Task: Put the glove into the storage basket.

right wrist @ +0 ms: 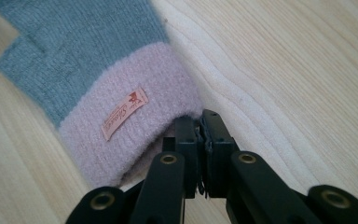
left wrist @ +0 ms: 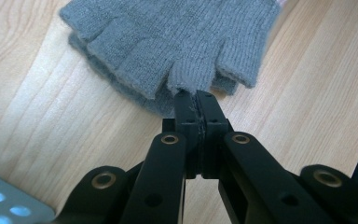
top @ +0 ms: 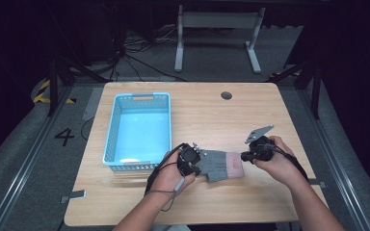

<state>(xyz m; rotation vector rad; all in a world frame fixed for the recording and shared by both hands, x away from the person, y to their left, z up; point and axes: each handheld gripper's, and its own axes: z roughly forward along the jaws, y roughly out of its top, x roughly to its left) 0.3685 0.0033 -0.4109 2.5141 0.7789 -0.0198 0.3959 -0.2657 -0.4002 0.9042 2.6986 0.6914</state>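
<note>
Low in the middle of the high view, a grey glove (top: 219,164) with a pink cuff (top: 234,164) lies flat on the wooden table (top: 270,207), stretched between the two tools: the left gripper (top: 198,163) meets its finger end and the right gripper (top: 244,156) meets its cuff end, each held in a hand rising from the bottom edge. Just left of the glove, in the centre-left of that frame, stands a light blue basket (top: 112,130) with a perforated wall; its floor looks bare apart from a pale strip near its lower edge, too small to identify. Across the top of the left gripper view, the glove (left wrist: 177,42) shows its short open finger stubs, and the black jaws stand pressed together on the tip of one stub at frame centre; a corner of the basket (left wrist: 9,205) sits at lower left. Upper left of the right gripper view holds the glove (right wrist: 84,46), and the jaws are clamped on the edge of the pink cuff (right wrist: 135,126), beside a small sewn label (right wrist: 123,113).
</note>
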